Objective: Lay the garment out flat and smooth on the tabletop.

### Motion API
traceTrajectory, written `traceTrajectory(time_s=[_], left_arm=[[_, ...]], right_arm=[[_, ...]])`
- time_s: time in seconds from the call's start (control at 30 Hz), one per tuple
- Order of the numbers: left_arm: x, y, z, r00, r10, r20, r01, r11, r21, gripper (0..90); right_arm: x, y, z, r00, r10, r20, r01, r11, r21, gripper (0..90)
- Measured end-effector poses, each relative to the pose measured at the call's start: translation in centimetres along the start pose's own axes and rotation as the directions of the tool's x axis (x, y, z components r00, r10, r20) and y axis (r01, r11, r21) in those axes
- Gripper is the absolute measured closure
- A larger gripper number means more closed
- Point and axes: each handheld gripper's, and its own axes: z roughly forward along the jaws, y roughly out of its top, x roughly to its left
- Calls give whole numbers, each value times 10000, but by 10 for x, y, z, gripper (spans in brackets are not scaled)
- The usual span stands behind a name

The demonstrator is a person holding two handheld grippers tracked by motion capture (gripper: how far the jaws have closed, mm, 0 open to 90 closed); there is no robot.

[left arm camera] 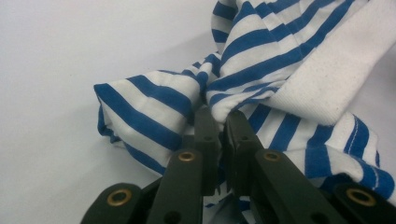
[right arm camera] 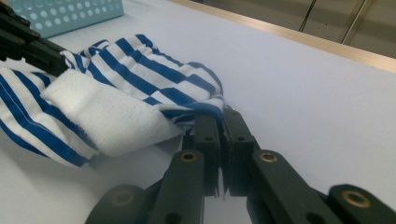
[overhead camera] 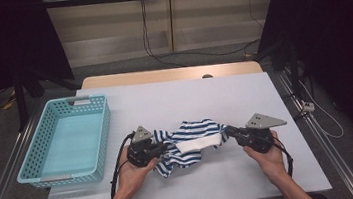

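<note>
High view: white table (overhead camera: pixel 244 96) spans frame centre. Turquoise basket (overhead camera: pixel 101 138) at left, I see nothing inside. Striped cloth (overhead camera: pixel 190 146) lies lower centre on table. My left gripper (overhead camera: pixel 162 149) pinches cloth's left end, right gripper (overhead camera: pixel 227 133) pinches right end.

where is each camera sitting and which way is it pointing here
High view: above the person's side of the table, looking forward and down; forearms, left hand-held gripper and right hand-held gripper show.
Left gripper view: on the left hand-held gripper, looking along its black jaws shut on the striped garment.
Right gripper view: on the right hand-held gripper, jaws shut on the garment's edge, facing the turquoise basket.
Shared: all show the striped garment; high and right gripper views share the basket.
</note>
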Motion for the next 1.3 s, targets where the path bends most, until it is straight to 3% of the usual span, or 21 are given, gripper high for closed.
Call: traceTrajectory(time_s=[0.27,0.47,0.63,0.73,0.8,0.9,1.0,1.07,1.1,1.17,1.3], left_arm=[[-6,3,-3,9995,226,202,-224,9997,-106,853],[-15,5,-1,9975,472,521,-463,9987,-192,856],[-17,3,0,9974,368,625,-366,9993,-40,837],[-23,0,-2,9949,505,875,-507,9987,3,815],[-30,-3,-3,9907,790,1105,-807,9967,107,797],[-37,-8,-6,9905,929,1018,-951,9953,177,754],[-39,-8,-7,9937,840,738,-832,9964,-140,755],[-38,-6,-5,9948,674,767,-670,9977,-72,814],[-37,-6,-4,9943,830,668,-825,9965,-92,852],[-36,-4,-3,9946,766,695,-755,9970,-182,892],[-35,2,-7,9933,619,973,-582,9975,-400,900]], right_arm=[[-7,9,-11,9987,514,5,-513,9971,-566,876],[-19,19,-27,9966,764,309,-721,9897,-1235,880],[-22,12,-23,9959,826,376,-784,9917,-1021,880],[-22,10,-21,9949,924,413,-884,9919,-907,880],[-23,11,-22,9948,902,476,-853,9916,-969,880],[-24,10,-23,9946,906,508,-858,9922,-902,880],[-25,8,-22,9941,976,482,-933,9921,-842,880],[-25,8,-22,9939,989,497,-948,9924,-789,880],[-25,8,-22,9941,991,439,-954,9923,-788,880],[-24,9,-22,9952,879,436,-843,9932,-798,880],[-23,11,-21,9954,899,339,-873,9935,-730,880]])
